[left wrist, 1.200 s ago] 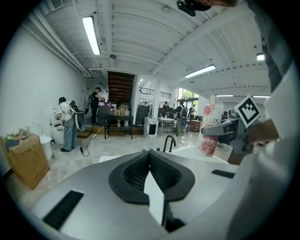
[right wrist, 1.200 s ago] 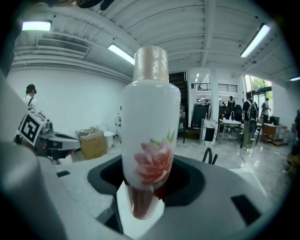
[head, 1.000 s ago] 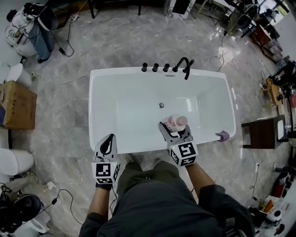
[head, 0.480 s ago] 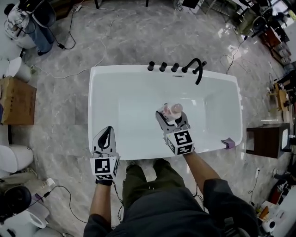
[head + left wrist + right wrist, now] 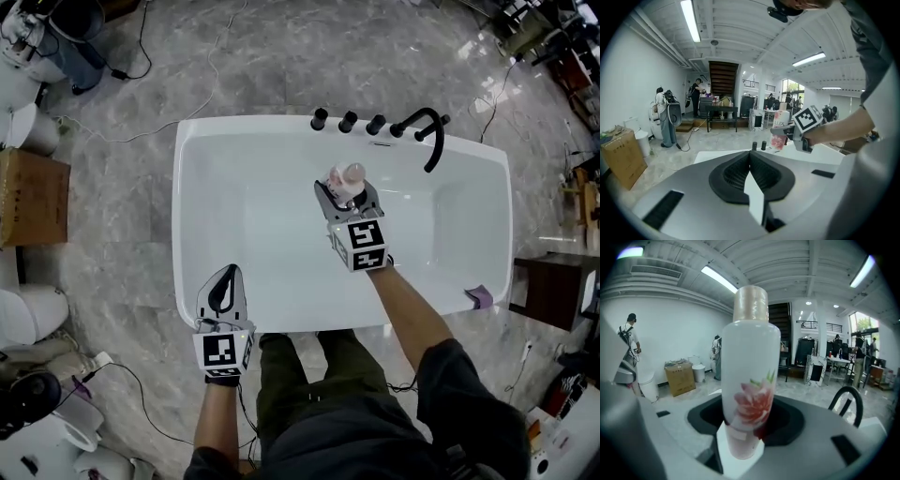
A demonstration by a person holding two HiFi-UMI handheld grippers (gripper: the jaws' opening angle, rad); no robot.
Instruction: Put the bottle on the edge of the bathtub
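A white bottle (image 5: 750, 376) with a pink flower print and a beige cap stands upright between my right gripper's jaws. In the head view my right gripper (image 5: 341, 191) is shut on the bottle (image 5: 345, 177), held above the white bathtub (image 5: 202, 141) and short of its far edge and the black tap fittings (image 5: 375, 124). My left gripper (image 5: 223, 289) hangs over the near rim at the left, jaws together and empty. The left gripper view shows my left gripper (image 5: 751, 161) with the bottle (image 5: 780, 135) held beyond it.
A curved black spout (image 5: 427, 131) rises at the far right of the tub rim. A small purple thing (image 5: 479, 298) lies on the near right rim. A cardboard box (image 5: 33, 197) stands left, a dark stool (image 5: 555, 291) right, cables on the marble floor.
My right gripper has carried the bottle away from the near rim toward the far edge and the tap fittings. The left gripper stays by the near rim.
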